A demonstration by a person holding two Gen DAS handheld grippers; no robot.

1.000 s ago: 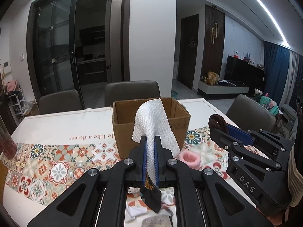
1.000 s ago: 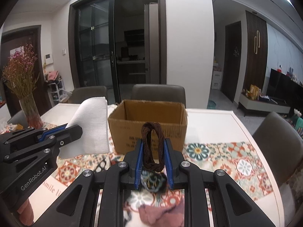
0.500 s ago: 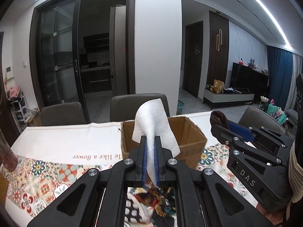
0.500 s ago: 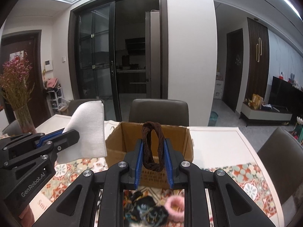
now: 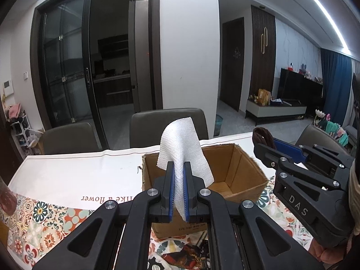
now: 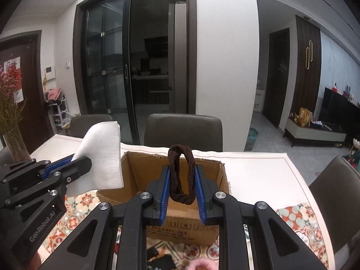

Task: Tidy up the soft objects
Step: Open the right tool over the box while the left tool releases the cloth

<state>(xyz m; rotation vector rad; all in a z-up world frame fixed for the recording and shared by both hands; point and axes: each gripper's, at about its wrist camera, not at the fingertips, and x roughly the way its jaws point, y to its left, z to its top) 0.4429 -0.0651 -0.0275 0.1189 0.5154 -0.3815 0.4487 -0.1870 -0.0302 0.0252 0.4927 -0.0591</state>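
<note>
A white cloth [image 5: 182, 155] was pinched tight between the shut jaws of the left gripper [image 5: 178, 180], and its loose top stood up above the fingertips. A brown hair tie [image 6: 181, 175] was squeezed between the pads of the right gripper [image 6: 181, 181], which were only a little way apart. The open cardboard box [image 5: 238, 171] sat on the table just ahead of both claws and lower than them, a bit to the right of the left claw and straight in front of the right one. The step in hand was judged to be dropping both soft things into the box. To do it well, each claw had to be brought right over the opening before it was let go. The cloth was floppy, so it needed to be held low, or a corner could be caught on the box edge.
</note>
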